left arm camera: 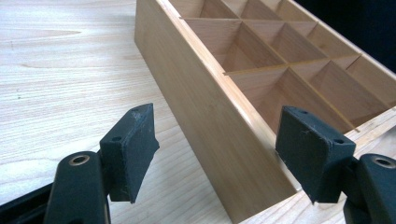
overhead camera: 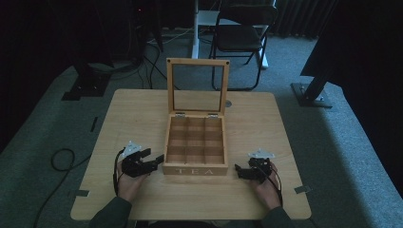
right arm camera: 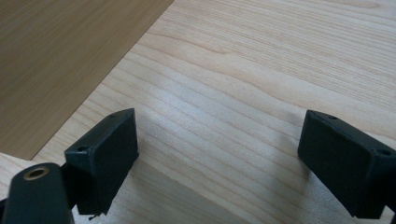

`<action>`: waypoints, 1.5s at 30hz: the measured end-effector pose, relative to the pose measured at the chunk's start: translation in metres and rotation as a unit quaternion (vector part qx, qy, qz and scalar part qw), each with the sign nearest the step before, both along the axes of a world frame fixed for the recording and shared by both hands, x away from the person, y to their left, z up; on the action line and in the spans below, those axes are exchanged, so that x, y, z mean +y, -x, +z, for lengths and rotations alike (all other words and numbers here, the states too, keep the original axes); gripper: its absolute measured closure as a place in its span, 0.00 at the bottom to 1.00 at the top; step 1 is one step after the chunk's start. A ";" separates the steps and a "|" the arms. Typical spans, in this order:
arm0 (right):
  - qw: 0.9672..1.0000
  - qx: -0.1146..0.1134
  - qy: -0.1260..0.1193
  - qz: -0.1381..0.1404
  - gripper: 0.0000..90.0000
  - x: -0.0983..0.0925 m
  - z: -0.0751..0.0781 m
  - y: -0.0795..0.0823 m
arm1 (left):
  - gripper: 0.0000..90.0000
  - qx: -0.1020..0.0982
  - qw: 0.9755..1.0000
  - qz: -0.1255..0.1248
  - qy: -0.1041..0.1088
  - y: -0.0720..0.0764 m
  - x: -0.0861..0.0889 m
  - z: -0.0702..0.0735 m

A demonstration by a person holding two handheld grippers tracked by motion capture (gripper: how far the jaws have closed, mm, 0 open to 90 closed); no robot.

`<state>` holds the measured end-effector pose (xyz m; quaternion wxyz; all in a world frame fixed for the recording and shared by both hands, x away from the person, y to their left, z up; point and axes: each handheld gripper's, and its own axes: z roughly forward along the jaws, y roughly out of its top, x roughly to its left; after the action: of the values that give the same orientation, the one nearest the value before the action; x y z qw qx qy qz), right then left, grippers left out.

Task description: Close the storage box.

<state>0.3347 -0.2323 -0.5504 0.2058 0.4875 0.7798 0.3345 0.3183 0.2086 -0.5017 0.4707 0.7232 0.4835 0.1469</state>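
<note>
A wooden tea box (overhead camera: 195, 168) marked TEA stands in the middle of the table, its glass-paned lid (overhead camera: 197, 87) upright. Its compartments (left arm camera: 261, 88) hold nothing. My left gripper (overhead camera: 153, 160) is open at the box's front left corner, the jaws standing wide on either side of that corner (left arm camera: 261, 186) without touching it. My right gripper (overhead camera: 239, 171) is open just right of the box's front right corner, low over bare table; the box's side wall (right arm camera: 56, 60) fills the upper left of the right gripper view.
The light wooden table (overhead camera: 266, 128) has free room left, right and in front of the box. A small round metal piece (overhead camera: 228, 103) lies behind the lid. A folding chair (overhead camera: 242, 33), stand bases and cables are on the carpet beyond.
</note>
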 end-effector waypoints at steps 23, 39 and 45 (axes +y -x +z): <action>1.000 0.000 0.000 0.002 0.13 0.000 0.000 0.001 | 0.35 0.000 1.000 -0.005 -0.015 -0.003 -0.002 0.017; 1.000 0.001 0.000 0.012 0.13 0.001 0.000 0.002 | 0.36 -0.008 1.000 -0.002 -0.017 -0.021 0.006 0.040; 1.000 0.000 0.001 0.005 0.13 0.000 0.000 0.002 | 0.37 -0.017 1.000 0.007 -0.016 -0.029 0.013 0.050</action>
<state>0.3325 -0.2323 -0.5503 0.2044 0.4831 0.7825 0.3353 0.3471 0.2215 -0.4518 0.4666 0.7246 0.4778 0.1699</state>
